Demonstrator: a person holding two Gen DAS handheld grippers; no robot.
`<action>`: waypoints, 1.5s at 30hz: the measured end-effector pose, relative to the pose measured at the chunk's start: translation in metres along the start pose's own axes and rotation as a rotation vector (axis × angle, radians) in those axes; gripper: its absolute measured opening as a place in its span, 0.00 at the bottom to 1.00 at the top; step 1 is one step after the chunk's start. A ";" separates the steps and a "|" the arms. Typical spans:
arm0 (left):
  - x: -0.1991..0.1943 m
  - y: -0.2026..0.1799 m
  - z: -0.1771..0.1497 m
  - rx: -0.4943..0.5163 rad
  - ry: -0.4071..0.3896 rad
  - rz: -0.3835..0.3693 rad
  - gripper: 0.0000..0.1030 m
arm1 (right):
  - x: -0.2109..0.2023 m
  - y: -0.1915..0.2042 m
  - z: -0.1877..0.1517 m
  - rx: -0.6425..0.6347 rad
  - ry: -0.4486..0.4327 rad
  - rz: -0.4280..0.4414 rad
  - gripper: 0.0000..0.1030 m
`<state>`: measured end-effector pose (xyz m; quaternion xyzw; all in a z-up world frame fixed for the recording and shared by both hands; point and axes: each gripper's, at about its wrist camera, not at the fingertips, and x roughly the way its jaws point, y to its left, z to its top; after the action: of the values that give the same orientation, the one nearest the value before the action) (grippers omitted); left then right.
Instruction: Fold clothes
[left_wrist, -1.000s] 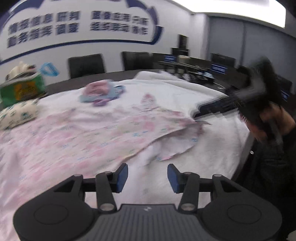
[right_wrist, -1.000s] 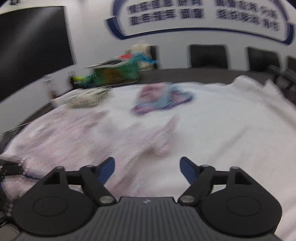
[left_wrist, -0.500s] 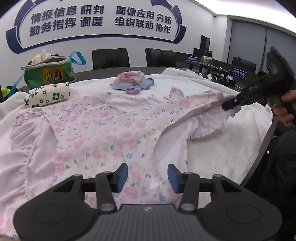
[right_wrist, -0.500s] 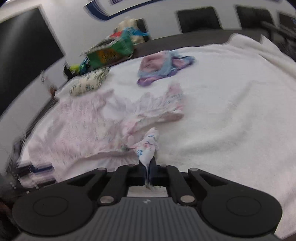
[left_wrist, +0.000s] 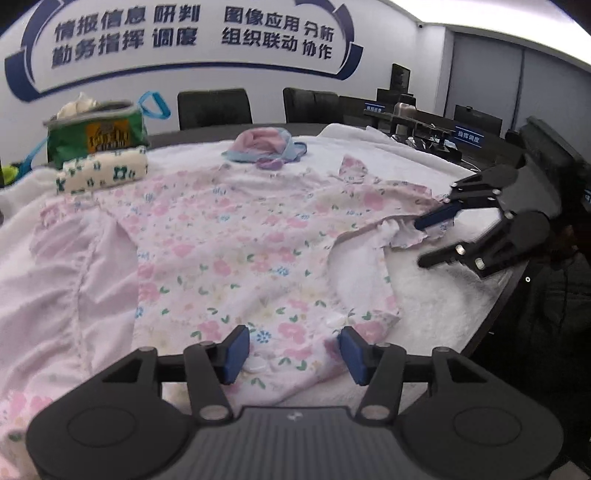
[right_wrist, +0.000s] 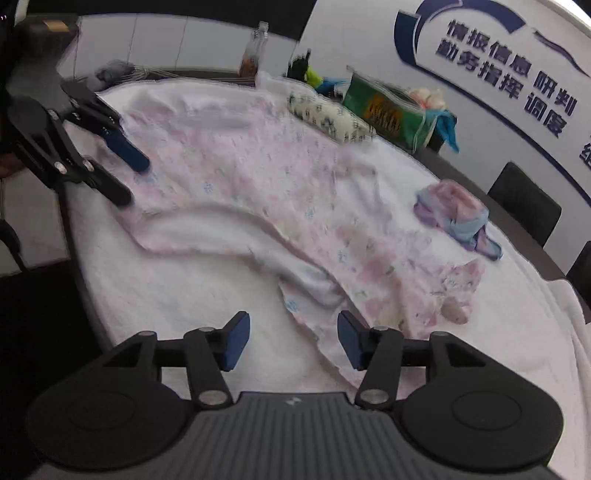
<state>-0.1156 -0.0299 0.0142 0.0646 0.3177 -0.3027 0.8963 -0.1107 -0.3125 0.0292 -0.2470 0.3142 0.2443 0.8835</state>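
Since half a second ago the right tool (right_wrist: 291, 341) has let go of the sleeve tip it was pinching; its jaws are opening, with the frilled cuff lying slack between them and under the right pad, nothing clenched. The floral baby garment (left_wrist: 236, 236) now lies spread flat on the white fleece-covered desk (left_wrist: 436, 295), directly ahead of the left tool (left_wrist: 293, 349), whose jaws are also opening over the hem, gripping nothing. The cloth is thin, soft cotton with ruffled edges, limp and quick to bunch; the fleece beneath is nappy and may drag it. If either pad closes on one layer only, or snags fleece too, the fold would skew. Beyond sit a crumpled pink-and-blue cloth (left_wrist: 264, 147), a rolled printed cloth (left_wrist: 103, 171) and a green bag (left_wrist: 96, 134).
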 end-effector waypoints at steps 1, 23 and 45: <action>0.000 0.000 -0.001 0.000 -0.003 -0.001 0.51 | 0.006 -0.010 0.000 0.046 -0.002 0.024 0.51; -0.063 0.035 -0.019 0.179 -0.042 -0.034 0.61 | -0.025 -0.038 -0.016 0.129 0.073 0.113 0.07; -0.085 0.071 -0.028 0.319 0.026 -0.094 0.03 | 0.018 0.053 0.032 0.137 -0.213 0.477 0.00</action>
<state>-0.1415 0.0788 0.0379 0.1950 0.2799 -0.3902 0.8552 -0.1156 -0.2486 0.0234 -0.0785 0.2845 0.4485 0.8437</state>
